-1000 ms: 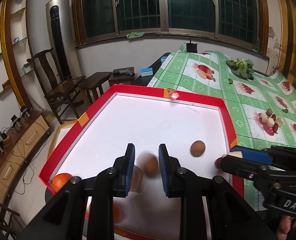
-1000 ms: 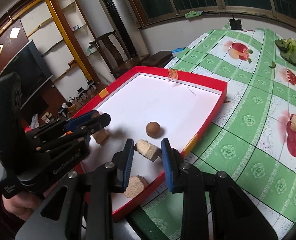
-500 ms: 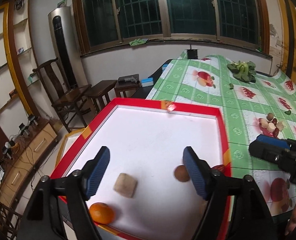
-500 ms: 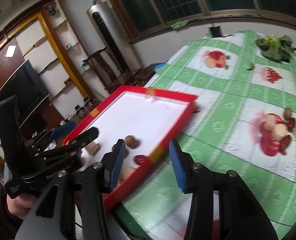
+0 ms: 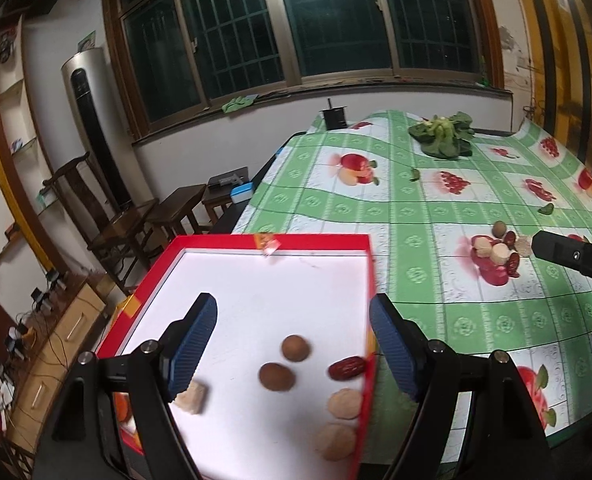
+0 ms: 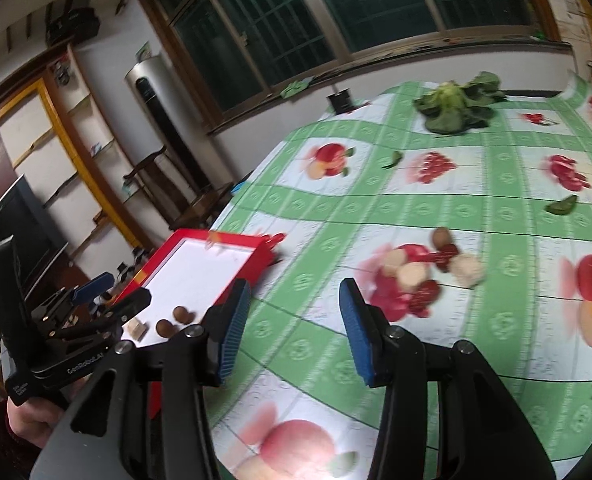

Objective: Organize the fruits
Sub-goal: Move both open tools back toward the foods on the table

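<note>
A glossy plastic tablecloth (image 5: pixel 435 280) covers the table; the red-rimmed tray (image 5: pixel 369 280) has a matt white floor.

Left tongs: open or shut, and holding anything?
Open and empty. The left tongs have just been opening; the blue pads stand wide apart above the red tray.

The tray (image 5: pixel 369 280) sits at the surface's (image 5: pixel 435 200) left edge; the fruit pile (image 6: pixel 415 276) lies well to its right.

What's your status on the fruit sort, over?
Left gripper open, empty, above red tray. Right gripper open, empty, aimed at loose fruit pile on tablecloth. Nothing in the way.
</note>
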The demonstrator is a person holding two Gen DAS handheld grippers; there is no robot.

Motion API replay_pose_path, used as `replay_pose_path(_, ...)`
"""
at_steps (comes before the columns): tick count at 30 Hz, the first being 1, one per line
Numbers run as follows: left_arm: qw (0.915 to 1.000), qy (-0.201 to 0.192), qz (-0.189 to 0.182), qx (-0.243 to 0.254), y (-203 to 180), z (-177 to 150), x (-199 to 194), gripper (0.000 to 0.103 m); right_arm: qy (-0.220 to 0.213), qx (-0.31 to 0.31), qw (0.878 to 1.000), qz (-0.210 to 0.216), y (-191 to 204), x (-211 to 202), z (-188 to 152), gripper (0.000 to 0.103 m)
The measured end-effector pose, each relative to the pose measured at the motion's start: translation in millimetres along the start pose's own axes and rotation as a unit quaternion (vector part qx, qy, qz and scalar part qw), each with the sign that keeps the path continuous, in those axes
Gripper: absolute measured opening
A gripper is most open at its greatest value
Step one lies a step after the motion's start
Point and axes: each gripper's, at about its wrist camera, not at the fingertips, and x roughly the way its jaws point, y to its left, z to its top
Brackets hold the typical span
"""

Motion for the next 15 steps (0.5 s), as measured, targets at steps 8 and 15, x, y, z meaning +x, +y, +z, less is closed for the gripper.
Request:
replay_pose_path(8,0.9992,0.007,-0.035,0.015,-32.6,11.6,4.9,0.081,-0.01,0.009,1.0,-0.027,-33.3,-25.2,1.5,0.048)
replay_pose_path(15,0.992,0.057,-0.108,0.03,-76.4,11.4,29.5,0.084,0.013,0.008,0.996,-0.091,-75.4,-39.2,5.9,0.056)
